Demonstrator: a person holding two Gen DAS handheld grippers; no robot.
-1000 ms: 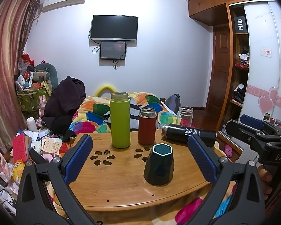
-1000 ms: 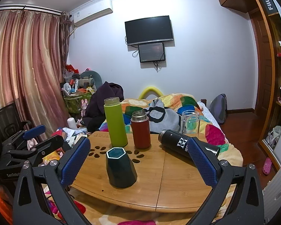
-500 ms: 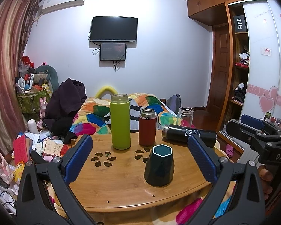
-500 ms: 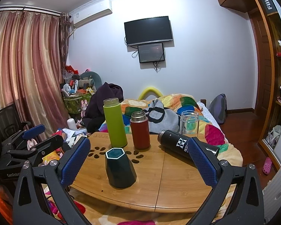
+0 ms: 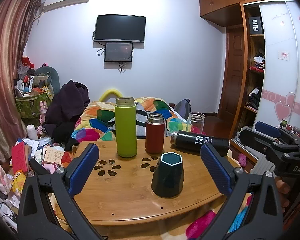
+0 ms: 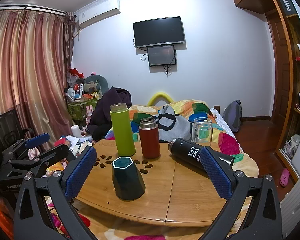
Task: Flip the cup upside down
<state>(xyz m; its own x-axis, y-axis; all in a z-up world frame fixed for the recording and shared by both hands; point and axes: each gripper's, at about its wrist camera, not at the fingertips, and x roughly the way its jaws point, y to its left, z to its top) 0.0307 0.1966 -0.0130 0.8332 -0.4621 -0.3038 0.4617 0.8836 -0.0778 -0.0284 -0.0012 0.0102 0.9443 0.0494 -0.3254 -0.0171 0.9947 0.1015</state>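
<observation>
A dark green faceted cup (image 5: 167, 175) with a hexagonal white-edged top stands on the round bamboo table (image 5: 126, 196); it also shows in the right wrist view (image 6: 128, 180). My left gripper (image 5: 150, 168) is open and empty, held back from the table's near edge, with the cup between its fingers' lines of sight. My right gripper (image 6: 148, 172) is open and empty, also short of the cup. The right gripper shows at the right edge of the left wrist view (image 5: 274, 140); the left gripper shows at the left of the right wrist view (image 6: 30, 152).
Behind the cup stand a tall green bottle (image 5: 125, 127), a red flask (image 5: 155, 133) and a clear glass jar (image 5: 195, 123). A black flask (image 5: 200, 142) lies on its side at the back right. A bed with a colourful quilt (image 5: 102, 118) lies beyond the table.
Both views have shifted very slightly. The cup and the bottles have not moved, and both grippers stay open.
</observation>
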